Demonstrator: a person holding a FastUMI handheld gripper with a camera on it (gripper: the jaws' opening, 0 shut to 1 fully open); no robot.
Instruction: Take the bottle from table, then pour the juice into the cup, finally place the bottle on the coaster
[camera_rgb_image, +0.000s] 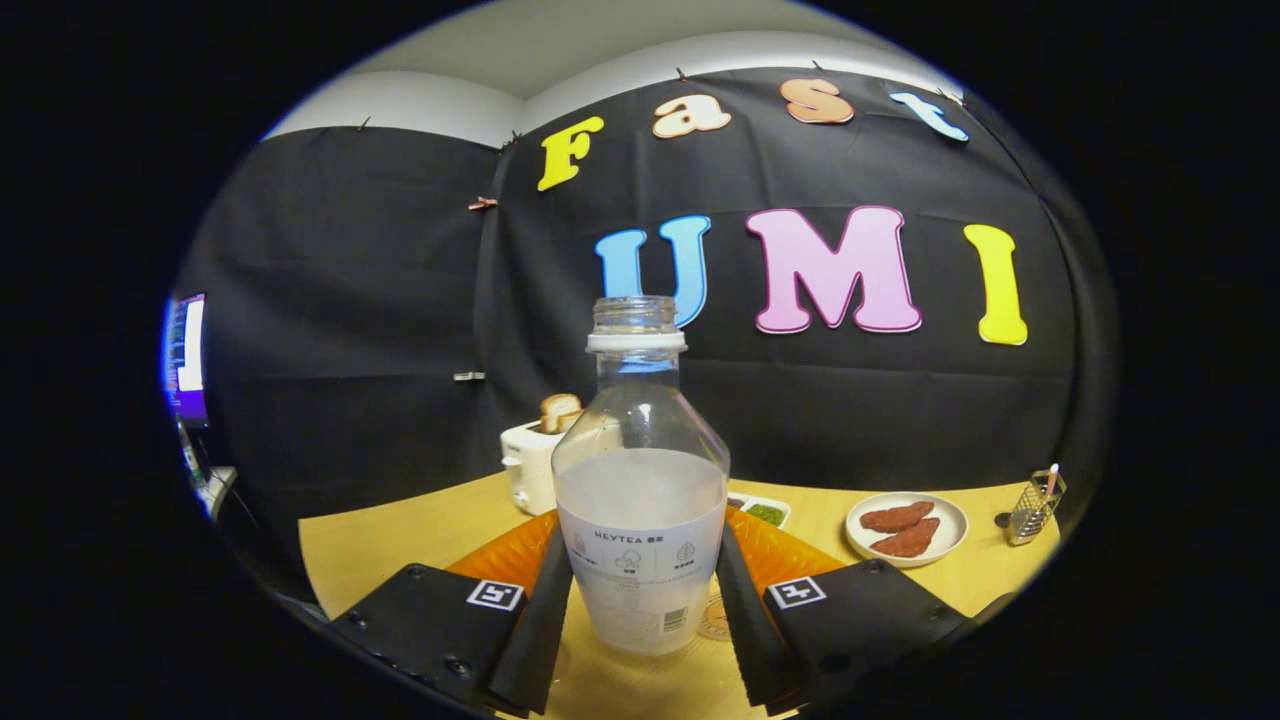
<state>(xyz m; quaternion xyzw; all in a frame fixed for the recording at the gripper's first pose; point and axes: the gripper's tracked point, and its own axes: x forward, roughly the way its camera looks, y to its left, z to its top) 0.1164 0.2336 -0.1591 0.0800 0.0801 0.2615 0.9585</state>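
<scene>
Tongs (642, 610) level, lower centre, pinching upright bottle (640, 480) w/ both fingers; toaster (530, 465) behind, plate (906, 528) lower right on bench (400, 540).

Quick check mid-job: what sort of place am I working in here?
Likely a staged kitchen-style booth: black cloth wall, a toaster with bread, a plate of food, and the bottle between the hand-held gripper fingers.

The bottle (640, 480) hid the middle of the orange mat (510, 552) behind it, and most of a small dish (768, 512) beside the mat. Behind the bottle, the toaster (528, 465) was partly covered. Whether the jaws of the gripper (640, 600) pressed the bottle's sides could not be told. A round patterned thing (716, 618) at the bottle's foot was mostly hidden. The desk (400, 540) ran out of sight beneath the gripper.
</scene>
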